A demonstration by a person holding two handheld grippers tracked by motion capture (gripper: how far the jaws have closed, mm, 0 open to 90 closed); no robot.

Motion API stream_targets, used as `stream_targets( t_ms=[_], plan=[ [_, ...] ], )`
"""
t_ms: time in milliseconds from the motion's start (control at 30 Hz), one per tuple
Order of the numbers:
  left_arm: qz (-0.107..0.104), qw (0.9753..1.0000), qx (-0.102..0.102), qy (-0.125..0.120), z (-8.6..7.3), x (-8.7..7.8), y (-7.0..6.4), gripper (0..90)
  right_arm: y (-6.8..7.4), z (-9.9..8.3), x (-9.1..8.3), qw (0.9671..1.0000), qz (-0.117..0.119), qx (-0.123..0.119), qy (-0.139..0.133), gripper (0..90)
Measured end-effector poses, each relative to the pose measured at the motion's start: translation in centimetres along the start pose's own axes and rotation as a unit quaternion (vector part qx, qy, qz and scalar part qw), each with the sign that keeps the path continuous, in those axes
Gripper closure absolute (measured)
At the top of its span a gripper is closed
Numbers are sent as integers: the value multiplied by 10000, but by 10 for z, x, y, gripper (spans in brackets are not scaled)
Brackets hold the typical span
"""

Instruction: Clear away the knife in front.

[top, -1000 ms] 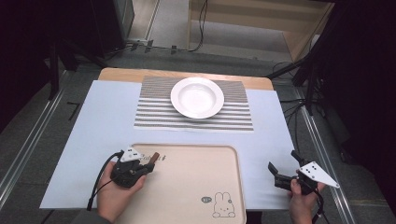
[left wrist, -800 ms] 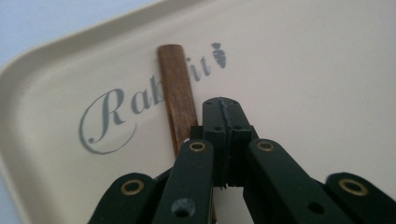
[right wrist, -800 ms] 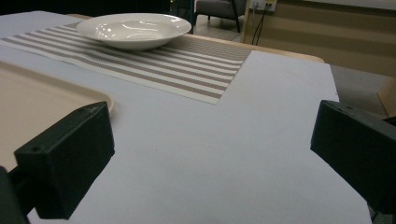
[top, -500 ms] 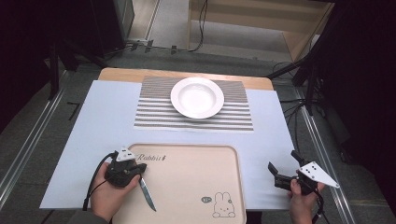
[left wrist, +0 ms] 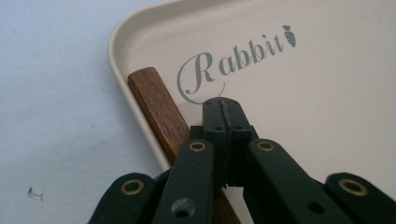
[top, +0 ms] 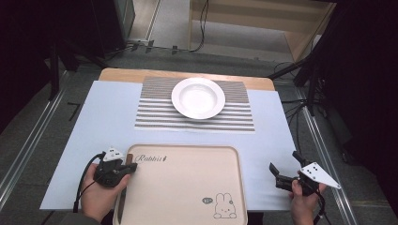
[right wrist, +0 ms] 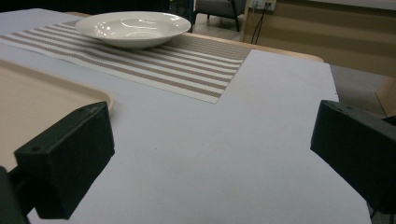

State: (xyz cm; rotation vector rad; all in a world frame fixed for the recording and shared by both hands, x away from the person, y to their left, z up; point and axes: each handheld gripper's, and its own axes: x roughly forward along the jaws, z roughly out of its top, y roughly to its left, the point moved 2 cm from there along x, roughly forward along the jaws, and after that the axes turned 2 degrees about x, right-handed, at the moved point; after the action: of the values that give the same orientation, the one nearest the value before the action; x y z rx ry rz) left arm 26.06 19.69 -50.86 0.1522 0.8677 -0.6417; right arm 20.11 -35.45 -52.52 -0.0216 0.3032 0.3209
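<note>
A: Resting at about 7 o'clock on the desk (top: 84, 140), the left hand-held gripper (top: 126, 169) sits in the person's left hand (top: 96, 197), forearm coming in from the near edge, and it aims toward 2 o'clock over the near-left corner of the beige tray (top: 187, 187).

B: And its jaws?

A: In the left gripper view the left hand-held gripper (left wrist: 223, 109) has its jaws pressed flat together, nothing between them. Their tips hover over the tray (left wrist: 327, 93) just below the printed word "Rabbit".

B: Where is the wooden-handled utensil?

A: The utensil (left wrist: 161, 109) lies inside the tray, hard against its left rim, just left of the shut jaws and passing beneath the gripper body. From above, the utensil (top: 123, 199) has its long axis running roughly 12 to 6 o'clock along that rim, the squared brown handle end pointing to 12. Its other end I cannot make out.

B: Do the jaws touch it?

A: The tips stand beside the handle; whether the body touches it, I cannot tell.

B: The other side?

A: At 5 o'clock the right hand (top: 304, 206) holds the right hand-held gripper (top: 285, 165) just off the tray's right edge, aimed toward 10 or 11 o'clock. In the right gripper view the right hand-held gripper (right wrist: 224, 158) has jaws spread wide with nothing held.

B: Farther out?

A: At 12 o'clock, a white bowl (top: 198, 97) sits on a striped placemat (top: 155, 115).
</note>
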Motion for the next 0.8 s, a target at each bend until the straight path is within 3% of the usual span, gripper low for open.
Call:
stream_targets(
  t_ms=[167,200,233,267,400,567,667,733,800],
  plan=[
    [-133,9995,110,-275,-2,0,0,890,0,0,0,10000,4,-20,7,0],
    [-286,9978,154,-577,-2,-3,0,844,0,0,0,10000,4,-23,11,0],
    [-286,9978,154,-577,-2,-3,0,802,0,0,0,10000,4,-23,11,0],
    [-315,9965,191,-752,-1,-5,-1,802,0,0,0,10000,3,-23,10,0],
    [-355,9908,320,-1268,2,-15,-3,647,0,0,0,10000,-5,-28,18,0],
    [-392,9847,301,-1669,2,-26,2,437,1,0,0,10000,-7,-18,31,0],
    [-220,9811,240,-1908,2,-33,5,271,1,0,1,10000,-12,-29,24,0],
    [-305,9777,192,-2068,3,-38,9,250,1,0,1,10000,-8,-15,33,0],
    [-375,9760,193,-2135,3,-41,11,202,1,0,1,10000,-11,-15,35,0]
  ],
)
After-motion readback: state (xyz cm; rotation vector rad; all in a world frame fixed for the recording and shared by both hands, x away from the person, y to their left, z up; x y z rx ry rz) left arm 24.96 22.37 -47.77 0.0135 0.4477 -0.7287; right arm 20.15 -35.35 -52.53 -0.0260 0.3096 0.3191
